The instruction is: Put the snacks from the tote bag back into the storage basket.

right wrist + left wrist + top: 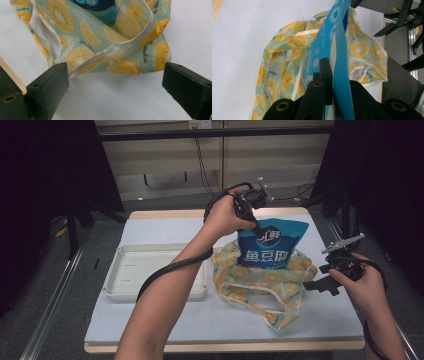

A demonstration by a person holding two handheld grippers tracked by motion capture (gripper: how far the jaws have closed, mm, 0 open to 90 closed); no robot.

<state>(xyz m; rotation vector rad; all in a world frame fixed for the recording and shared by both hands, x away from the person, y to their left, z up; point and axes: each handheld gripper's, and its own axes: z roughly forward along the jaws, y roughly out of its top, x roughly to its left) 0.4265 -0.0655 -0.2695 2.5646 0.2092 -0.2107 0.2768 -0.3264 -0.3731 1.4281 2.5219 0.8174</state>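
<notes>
A blue snack pouch point(270, 245) with white print stands upright inside a fruit-print cloth bag point(265, 280) on the white table top. My left gripper point(259, 232) points down and is shut on the pouch's top left corner. In the left gripper view the jaws of that gripper point(334, 82) pinch the thin blue edge of the pouch point(339, 50) above the cloth bag point(287, 75). My right gripper point(314, 286) rests low by the bag's right side. It point(116, 72) is open, its jaws wide apart in front of the cloth bag's point(100, 37) hem, not touching it. The pouch's bottom point(100, 7) shows in the bag.
A white rectangular tray point(120, 270) lies left of the bag, partly under the person's left forearm. The table's wooden front edge point(225, 346) runs below. Black stand legs point(402, 20) rise beyond the table's right side.
</notes>
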